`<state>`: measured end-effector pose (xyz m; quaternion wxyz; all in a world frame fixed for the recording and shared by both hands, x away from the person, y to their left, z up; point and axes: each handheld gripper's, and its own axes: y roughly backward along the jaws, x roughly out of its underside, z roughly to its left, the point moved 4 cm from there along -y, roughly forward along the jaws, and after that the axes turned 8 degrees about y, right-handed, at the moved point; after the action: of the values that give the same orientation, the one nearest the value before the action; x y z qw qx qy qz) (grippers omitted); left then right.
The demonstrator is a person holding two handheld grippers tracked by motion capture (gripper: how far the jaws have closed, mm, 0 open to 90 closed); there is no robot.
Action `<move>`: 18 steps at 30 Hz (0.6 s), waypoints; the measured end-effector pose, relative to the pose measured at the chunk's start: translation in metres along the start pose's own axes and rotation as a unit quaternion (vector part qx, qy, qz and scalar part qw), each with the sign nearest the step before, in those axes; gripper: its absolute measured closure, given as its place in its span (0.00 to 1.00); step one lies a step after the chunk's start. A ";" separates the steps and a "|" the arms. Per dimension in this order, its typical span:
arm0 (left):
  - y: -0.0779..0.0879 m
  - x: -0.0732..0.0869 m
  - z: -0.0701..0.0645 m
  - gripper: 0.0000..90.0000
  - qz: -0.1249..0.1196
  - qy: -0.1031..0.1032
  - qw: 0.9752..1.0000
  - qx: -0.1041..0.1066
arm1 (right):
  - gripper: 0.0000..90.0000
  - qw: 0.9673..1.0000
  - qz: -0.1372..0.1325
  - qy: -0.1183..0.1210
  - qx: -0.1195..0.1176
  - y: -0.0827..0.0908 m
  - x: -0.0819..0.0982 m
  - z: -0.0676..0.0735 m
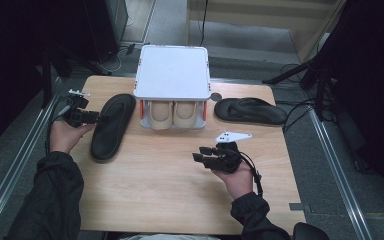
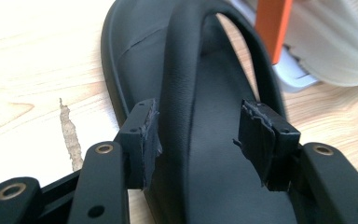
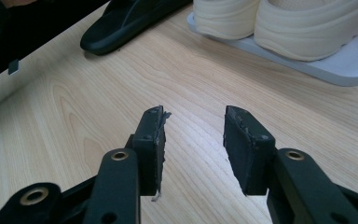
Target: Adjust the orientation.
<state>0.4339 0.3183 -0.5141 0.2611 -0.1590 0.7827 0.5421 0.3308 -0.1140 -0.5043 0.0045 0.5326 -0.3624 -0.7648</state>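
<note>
Cream shoes [image 1: 172, 116] half hidden under white shoe rack [image 1: 172, 70], left sandal [image 1: 111, 125] on counter [image 1: 155, 185] beside rack, strap between wide-open left claw [image 1: 101, 119], pads not pressing, right claw [image 1: 198, 154] wide, empty, second sandal [image 1: 250, 111] right of rack.

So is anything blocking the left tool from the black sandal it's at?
Nothing visible. The left tool is open with its jaws either side of the strap of the black sandal, pads not pressing it.
</note>
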 end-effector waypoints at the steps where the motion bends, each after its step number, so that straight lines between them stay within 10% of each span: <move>1: -0.004 0.000 0.001 0.53 0.004 0.002 1.000 -0.001 | 0.66 1.000 0.000 0.001 0.001 0.001 0.001 0.000; 18: -0.033 -0.002 0.009 0.66 0.018 0.012 1.000 0.007 | 0.66 1.000 -0.004 -0.017 0.024 0.014 0.011 -0.005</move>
<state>0.4551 0.3146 -0.5403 0.2427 -0.1500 0.7922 0.5394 0.3246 -0.1315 -0.5058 -0.0180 0.5208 -0.3786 -0.7649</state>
